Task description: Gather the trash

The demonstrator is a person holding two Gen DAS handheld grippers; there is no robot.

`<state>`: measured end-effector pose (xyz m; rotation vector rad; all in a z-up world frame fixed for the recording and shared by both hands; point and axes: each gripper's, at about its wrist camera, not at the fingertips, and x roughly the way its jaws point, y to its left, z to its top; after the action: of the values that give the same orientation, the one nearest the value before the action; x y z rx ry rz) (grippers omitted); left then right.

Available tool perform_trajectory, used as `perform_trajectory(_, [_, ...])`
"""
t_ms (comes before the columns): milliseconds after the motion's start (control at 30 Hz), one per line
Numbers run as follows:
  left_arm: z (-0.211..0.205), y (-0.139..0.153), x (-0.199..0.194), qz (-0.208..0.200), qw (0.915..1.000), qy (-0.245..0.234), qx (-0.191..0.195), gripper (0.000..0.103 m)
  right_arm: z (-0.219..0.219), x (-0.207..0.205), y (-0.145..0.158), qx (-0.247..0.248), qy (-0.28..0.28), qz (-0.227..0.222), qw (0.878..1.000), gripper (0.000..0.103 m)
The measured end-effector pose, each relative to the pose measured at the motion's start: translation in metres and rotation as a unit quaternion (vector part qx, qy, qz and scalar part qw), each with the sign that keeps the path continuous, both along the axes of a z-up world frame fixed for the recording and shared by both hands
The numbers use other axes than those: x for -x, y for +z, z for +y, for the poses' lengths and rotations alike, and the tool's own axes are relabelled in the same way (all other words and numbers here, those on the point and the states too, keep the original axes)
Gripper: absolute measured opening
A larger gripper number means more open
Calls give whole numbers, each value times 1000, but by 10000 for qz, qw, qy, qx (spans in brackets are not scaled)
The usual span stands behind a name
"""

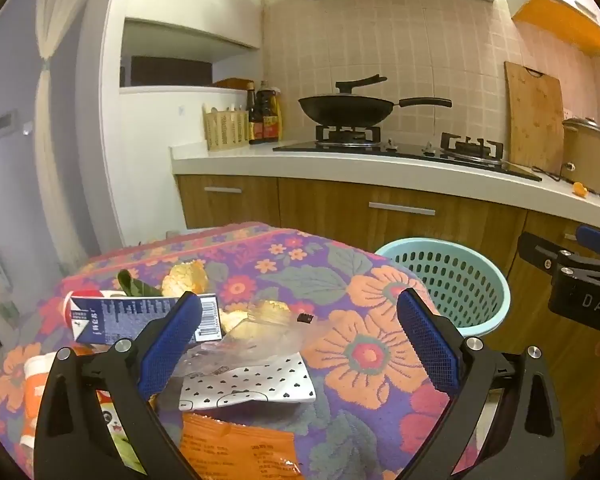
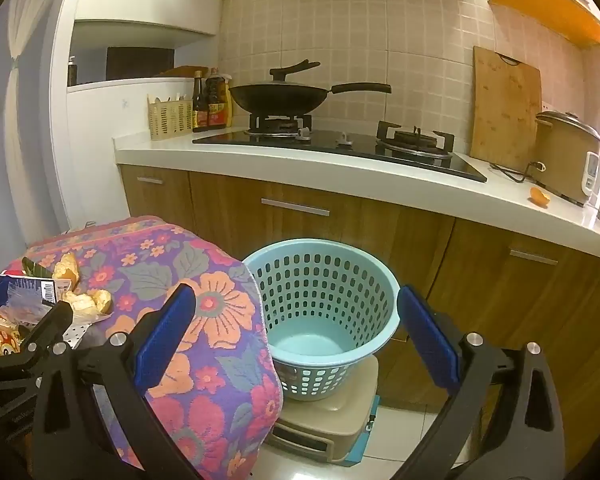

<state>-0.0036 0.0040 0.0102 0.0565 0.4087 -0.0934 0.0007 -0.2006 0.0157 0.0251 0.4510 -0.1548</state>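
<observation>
Left wrist view, nearest: your left claw [image 1: 300, 344] is spread wide and holds nothing, hovering over the litter on the floral-covered worktop [image 1: 352, 280]. Between its pads lie a crumpled clear wrapper [image 1: 244, 340] and a white dotted packet [image 1: 252, 388]; an orange packet [image 1: 236, 452] lies just below them. Behind the left pad sits a blue carton [image 1: 140, 316], with orange peel [image 1: 186, 276] and a green leaf [image 1: 134, 288] beyond it.

Right wrist view, nearest: your right claw [image 2: 296, 344] is likewise spread and empty, poised past the worktop's edge above the pale blue basket [image 2: 384, 300], which appears empty and stands on a beige stool [image 2: 332, 420]. Farther back runs the kitchen counter [image 2: 340, 188] with a wok [image 2: 278, 98] on the stove.

Judged step: first pick, nothing yet collected. Lower the left claw so both pads straddle one item only; the dotted packet is flat, so tilt one pad under an edge rather than pressing from above. The clear wrapper is light and likely to slip, so pinch it at a crumpled fold. Carry each piece well over the basket rim before releasing, since the basket sits lower than the worktop and just beside it.
</observation>
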Motion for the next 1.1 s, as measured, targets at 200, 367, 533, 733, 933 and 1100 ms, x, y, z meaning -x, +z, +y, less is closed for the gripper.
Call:
perform_trajectory(200, [5,-4,-2,-22,10000,-38,83,95,1,-1,1,9,20,7,10000,95])
perform_trajectory(367, [5,-9,0,-48,9999,-21,94,95,1,-2,3,10,26,-15,10000,95])
perform_trajectory(533, [6,-10,-1,-6,9999,-11,161,95,1,-1,4,-5,15,-41,10000,95])
perform_trajectory(733, [7,-11,0,-35,9999,0,154,95,1,-2,4,-8,23,-49,10000,95])
perform_trajectory(933, [9,-10,-1,-22,9998,-11,175,95,2,-3,3,2,19,-44,10000,95])
perform_trajectory(1100, [9,-10,-1,-29,9998,-9,171,95,3,-2,2,-10,14,-37,10000,95])
